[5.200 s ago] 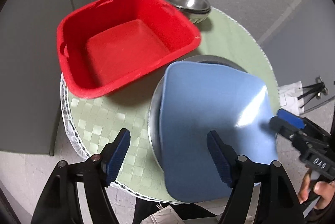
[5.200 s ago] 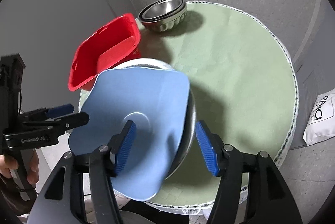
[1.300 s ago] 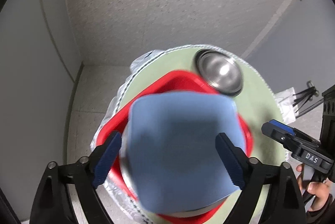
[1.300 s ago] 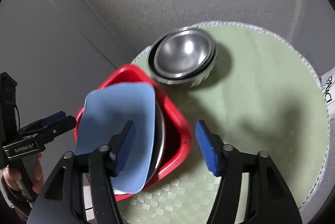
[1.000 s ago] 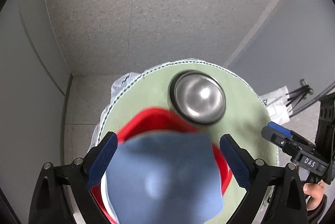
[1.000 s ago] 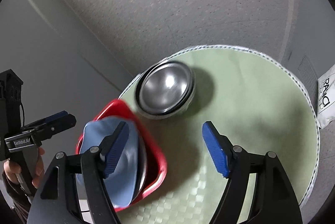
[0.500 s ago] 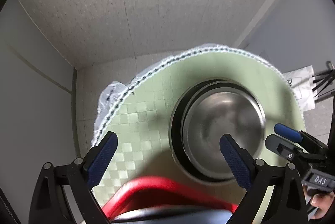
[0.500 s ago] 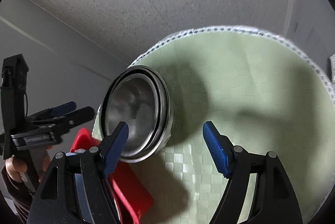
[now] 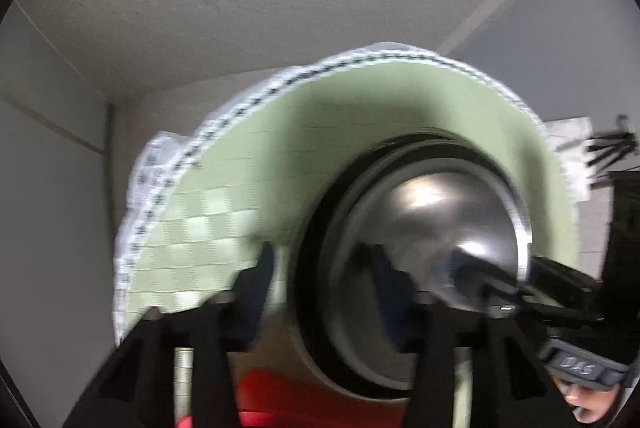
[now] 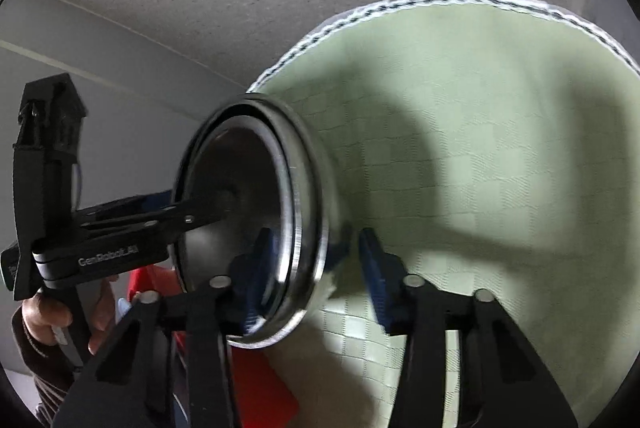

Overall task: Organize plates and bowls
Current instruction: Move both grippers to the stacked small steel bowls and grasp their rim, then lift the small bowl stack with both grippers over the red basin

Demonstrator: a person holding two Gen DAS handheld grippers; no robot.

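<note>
A stack of steel bowls (image 9: 432, 228) stands on the round green table (image 9: 248, 195). My left gripper (image 9: 324, 288) straddles the stack's left rim, one finger outside and one inside, jaws still apart. My right gripper (image 10: 316, 268) straddles the right rim (image 10: 304, 228) the same way, left finger inside the bowl, right finger outside. The frames are blurred, so contact is unclear. The red tub (image 10: 260, 376) with the blue plate in it lies just below the bowls; it also shows in the left wrist view (image 9: 300, 404).
The green checked tablecloth (image 10: 480, 167) spreads to the right of the bowls. The table edge with its white fringe (image 9: 168, 163) curves behind and to the left. A white bag (image 9: 568, 131) lies on the floor at the right.
Both grippers left the blue plate in the red tub, moved forward and down onto the steel bowls, and their jaws narrowed around opposite rims.
</note>
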